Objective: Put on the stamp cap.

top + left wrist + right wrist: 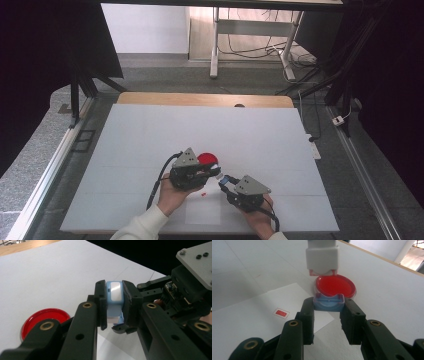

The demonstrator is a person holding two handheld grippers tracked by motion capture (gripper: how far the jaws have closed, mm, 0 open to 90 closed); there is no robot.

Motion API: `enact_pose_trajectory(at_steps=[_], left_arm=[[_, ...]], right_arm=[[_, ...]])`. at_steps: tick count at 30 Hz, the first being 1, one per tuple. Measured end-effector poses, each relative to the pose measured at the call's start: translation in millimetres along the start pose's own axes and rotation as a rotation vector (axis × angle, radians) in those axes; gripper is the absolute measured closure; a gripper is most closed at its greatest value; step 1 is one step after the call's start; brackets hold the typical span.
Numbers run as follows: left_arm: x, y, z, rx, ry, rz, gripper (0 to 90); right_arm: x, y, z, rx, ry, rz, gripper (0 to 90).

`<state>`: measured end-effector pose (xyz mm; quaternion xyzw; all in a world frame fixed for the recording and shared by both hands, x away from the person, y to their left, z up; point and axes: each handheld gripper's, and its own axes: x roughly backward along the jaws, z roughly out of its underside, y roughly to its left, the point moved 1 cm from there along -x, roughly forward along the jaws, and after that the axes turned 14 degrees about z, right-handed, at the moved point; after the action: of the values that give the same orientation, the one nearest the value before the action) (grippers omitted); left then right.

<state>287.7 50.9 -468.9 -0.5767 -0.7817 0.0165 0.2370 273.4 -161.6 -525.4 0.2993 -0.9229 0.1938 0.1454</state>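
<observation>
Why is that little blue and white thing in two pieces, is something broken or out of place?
Nothing looks broken. The stamp sits between the left gripper's fingers and its blue cap between the right gripper's, pulled apart above the red ink pad. One red stamped mark sits on the paper.

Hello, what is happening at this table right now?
A person holds a gripper in each hand over a white table. The left gripper is shut on the pale blue stamp body. The right gripper is shut on its blue cap, already pulled apart from the body. A red ink pad lies open beside them, near a sheet of paper bearing one red stamp mark.
</observation>
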Motion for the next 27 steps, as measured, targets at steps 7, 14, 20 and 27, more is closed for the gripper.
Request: enact_pose_trajectory(at_steps=[7, 14, 20, 27], left_arm=[[-3.5, -0.8, 1.2, 0.006, -0.004, -0.002, 75.1], [-8.2, -0.9, 3.9, 0.014, 0.005, 0.001, 75.1], [-10.1, -0.2, 6.0, 0.024, 0.001, 0.000, 75.1], [-10.8, 0.6, 7.2, 0.033, -0.015, 0.006, 75.2]], right_arm=[[-1.6, 3.9, -1.1, 0.000, 0.000, 0.002, 64.0], [-2.1, 4.2, -1.1, -0.007, -0.002, 0.021, 64.0], [-1.5, 3.0, -1.2, -0.015, -0.007, 0.027, 64.0], [-1.0, 2.6, -1.1, -0.020, -0.009, 0.027, 64.0]])
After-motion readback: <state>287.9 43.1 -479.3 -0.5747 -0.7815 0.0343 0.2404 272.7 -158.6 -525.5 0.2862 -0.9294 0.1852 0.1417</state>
